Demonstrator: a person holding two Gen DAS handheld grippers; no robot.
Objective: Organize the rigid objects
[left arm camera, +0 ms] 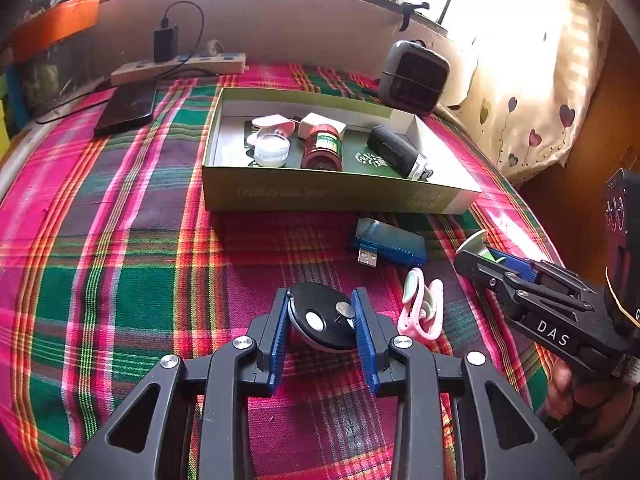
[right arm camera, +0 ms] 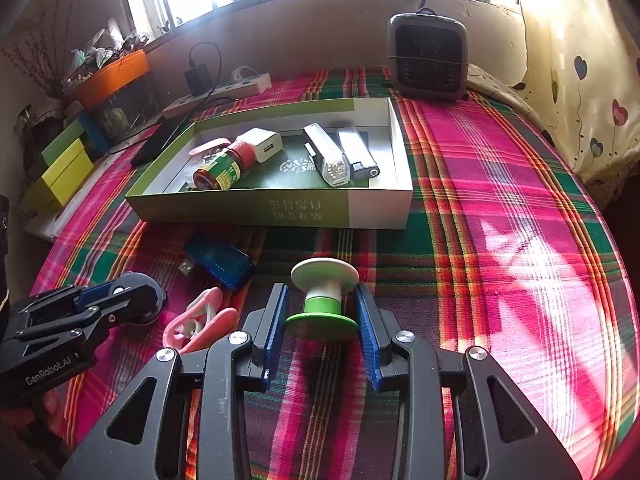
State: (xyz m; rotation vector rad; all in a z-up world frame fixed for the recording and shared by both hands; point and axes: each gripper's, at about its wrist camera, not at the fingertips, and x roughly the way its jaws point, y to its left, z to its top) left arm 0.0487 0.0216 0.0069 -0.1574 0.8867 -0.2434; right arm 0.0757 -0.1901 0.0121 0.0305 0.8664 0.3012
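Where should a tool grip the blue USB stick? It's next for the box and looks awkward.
Grip the blue USB stick across its long flat sides at mid-body, coming from above. It lies flat on the plaid cloth, so only those sides offer parallel faces. Its metal plug end is narrower. The pink clip lies nearby.

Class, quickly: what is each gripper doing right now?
Left gripper: shut on the black round disc.
Right gripper: shut on the green-and-white spool.

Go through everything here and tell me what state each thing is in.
Left gripper: shut on black disc.
Right gripper: shut on green spool.
Box: open, partly filled.
Red jar: on its side, capped.
Blue USB stick: loose on cloth.
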